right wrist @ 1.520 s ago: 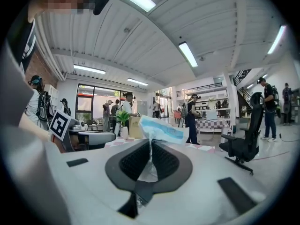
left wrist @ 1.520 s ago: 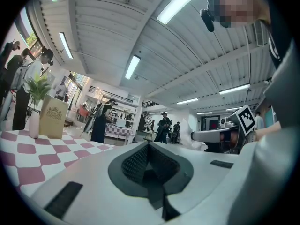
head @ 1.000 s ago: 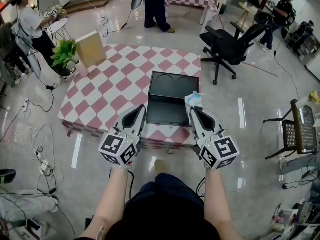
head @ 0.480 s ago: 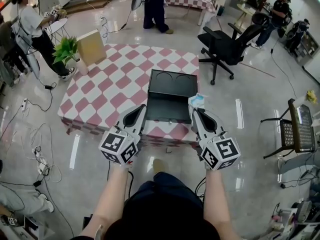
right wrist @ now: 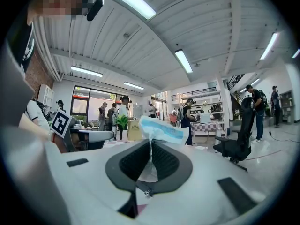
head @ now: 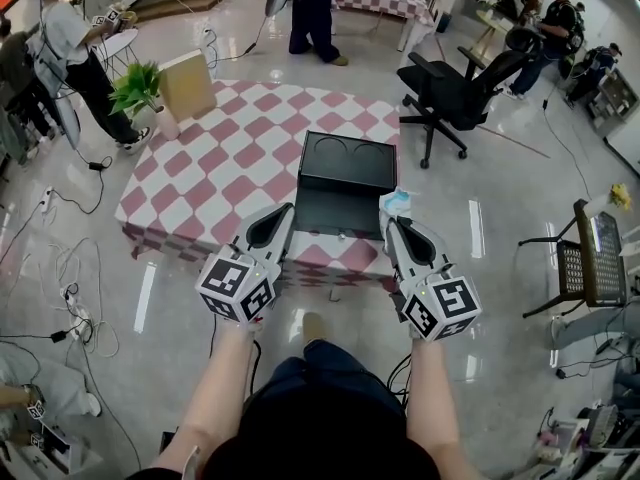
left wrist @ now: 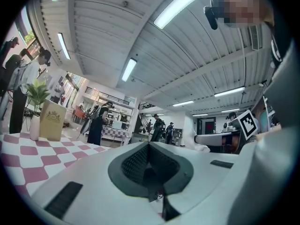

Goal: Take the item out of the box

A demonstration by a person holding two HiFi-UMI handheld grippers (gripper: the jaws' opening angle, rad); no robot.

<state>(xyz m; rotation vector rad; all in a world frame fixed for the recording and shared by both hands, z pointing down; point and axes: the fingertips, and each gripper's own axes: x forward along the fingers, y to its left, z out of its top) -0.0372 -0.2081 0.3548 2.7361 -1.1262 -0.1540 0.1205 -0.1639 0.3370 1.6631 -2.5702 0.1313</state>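
Observation:
A black box (head: pixel 338 216) lies open near the front edge of the red-and-white checked table (head: pixel 215 173), its lid (head: pixel 348 160) folded back. My right gripper (head: pixel 386 218) is held above the box's right front corner. It is shut on a small white and blue packet (head: pixel 395 203), which sticks up from the jaws. In the right gripper view the packet (right wrist: pixel 161 129) is pinched between the pads of the right gripper (right wrist: pixel 150 146). My left gripper (head: pixel 286 211) is at the box's left front corner, shut with nothing in it. The left gripper view shows the left gripper (left wrist: pixel 148 145) empty.
A potted plant (head: pixel 135 88) and a tan box (head: pixel 186 85) stand at the table's far left corner. A black office chair (head: pixel 455 83) is beyond the table on the right, and a folding chair (head: pixel 595 258) at far right. Cables (head: pixel 80 298) lie on the floor at left. People stand around.
Both grippers have stayed almost where they were, the packet still in the right one. The table and box have slid slightly up in the picture. The person at far left has stepped aside.

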